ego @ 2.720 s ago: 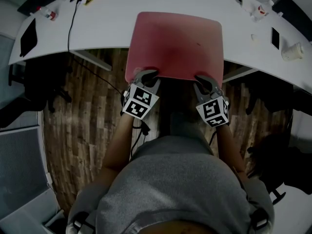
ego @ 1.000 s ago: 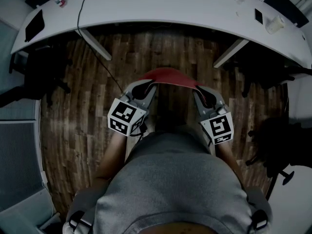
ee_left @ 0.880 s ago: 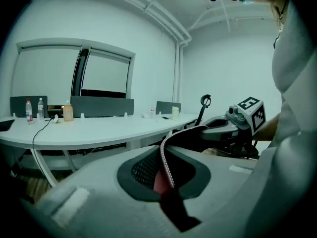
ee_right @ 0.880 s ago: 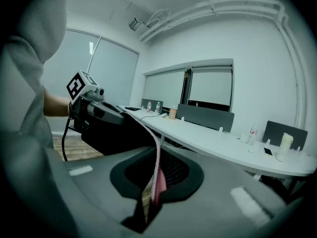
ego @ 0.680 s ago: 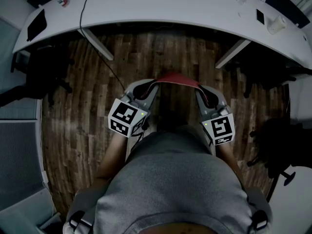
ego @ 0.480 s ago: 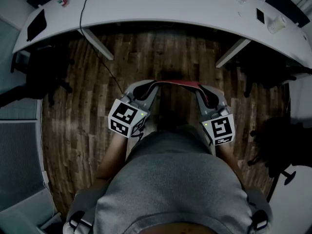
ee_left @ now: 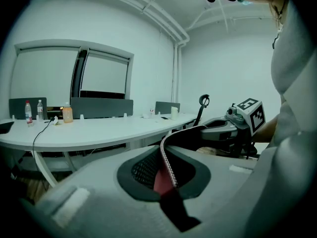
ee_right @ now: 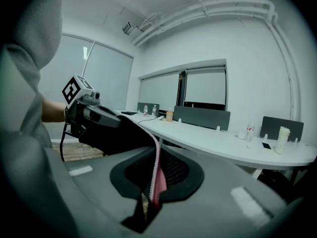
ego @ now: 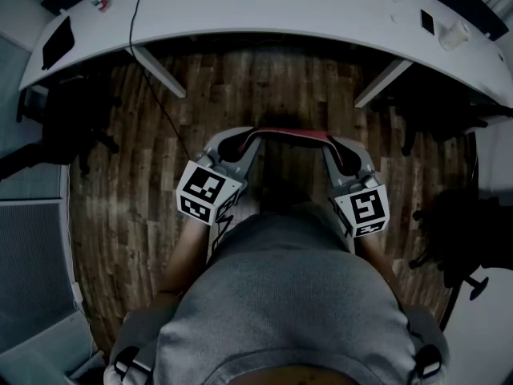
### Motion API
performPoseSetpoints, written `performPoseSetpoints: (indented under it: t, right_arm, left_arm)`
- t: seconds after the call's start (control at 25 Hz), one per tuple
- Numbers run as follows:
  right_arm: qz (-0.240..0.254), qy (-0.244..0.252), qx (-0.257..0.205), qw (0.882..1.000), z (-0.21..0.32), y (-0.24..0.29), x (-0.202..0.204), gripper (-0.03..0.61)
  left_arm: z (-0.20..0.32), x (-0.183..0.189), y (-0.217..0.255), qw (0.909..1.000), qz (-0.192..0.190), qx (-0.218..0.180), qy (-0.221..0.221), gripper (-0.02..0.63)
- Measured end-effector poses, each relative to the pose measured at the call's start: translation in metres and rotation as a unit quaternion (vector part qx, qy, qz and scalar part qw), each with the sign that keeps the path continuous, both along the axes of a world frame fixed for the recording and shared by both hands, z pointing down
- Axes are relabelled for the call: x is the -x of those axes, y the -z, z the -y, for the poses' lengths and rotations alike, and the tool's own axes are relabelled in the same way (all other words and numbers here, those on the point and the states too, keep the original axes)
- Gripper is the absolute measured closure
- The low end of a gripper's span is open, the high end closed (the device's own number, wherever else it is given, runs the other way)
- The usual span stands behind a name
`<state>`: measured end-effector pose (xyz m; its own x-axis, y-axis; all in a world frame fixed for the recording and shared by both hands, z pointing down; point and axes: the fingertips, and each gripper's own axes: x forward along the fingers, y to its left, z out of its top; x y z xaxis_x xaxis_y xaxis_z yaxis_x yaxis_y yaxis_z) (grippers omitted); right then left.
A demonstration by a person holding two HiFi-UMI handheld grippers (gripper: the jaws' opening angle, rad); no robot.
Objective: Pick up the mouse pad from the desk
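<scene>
Nearest is the person's grey top (ego: 288, 311), with one arm reaching forward on each side. Each arm carries a gripper, two in all, and each gripper bears one marker cube: the left cube (ego: 207, 192) and the right cube (ego: 365, 209). The left gripper (ego: 250, 137) is pinched shut on the left end of the single red mouse pad (ego: 292, 135). The left gripper view shows the pad's stitched edge (ee_left: 168, 162) clamped between the dark pads. The right gripper (ego: 327, 140) is likewise pressed onto the pad's right end, and its own view shows the pad (ee_right: 158, 185) squeezed between the jaws. The pad spans the gap between the two grippers. It appears nearly edge-on from the head view, hanging in the air above the wooden floor (ego: 264, 87) and well clear of the desk. Beyond it stands one long curved white desk (ego: 280, 14) with two slanted legs showing, one at the left (ego: 156, 69) and one at the right (ego: 383, 81). On the desk lie one black cable (ego: 136, 22), one pale cup (ego: 455, 32) and one dark phone (ego: 427, 24). The left gripper view also shows three bottles there: two slim ones (ee_left: 28, 112) (ee_left: 40, 110) and one orange one (ee_left: 67, 113).
</scene>
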<state>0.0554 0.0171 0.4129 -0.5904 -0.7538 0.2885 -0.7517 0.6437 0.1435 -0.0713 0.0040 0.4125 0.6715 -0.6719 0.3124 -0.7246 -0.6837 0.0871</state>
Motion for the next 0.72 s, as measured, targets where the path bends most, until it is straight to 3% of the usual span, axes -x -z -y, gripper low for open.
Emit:
performPoseSetpoints:
  t: [0.72]
  right_arm:
    - [0.009,-0.005,0.003,1.0,0.0012,0.0026,0.0085,0.557]
  left_arm:
    - [0.0016,0.0085,0.0029,1.0,0.002,-0.005,-0.005,0.593]
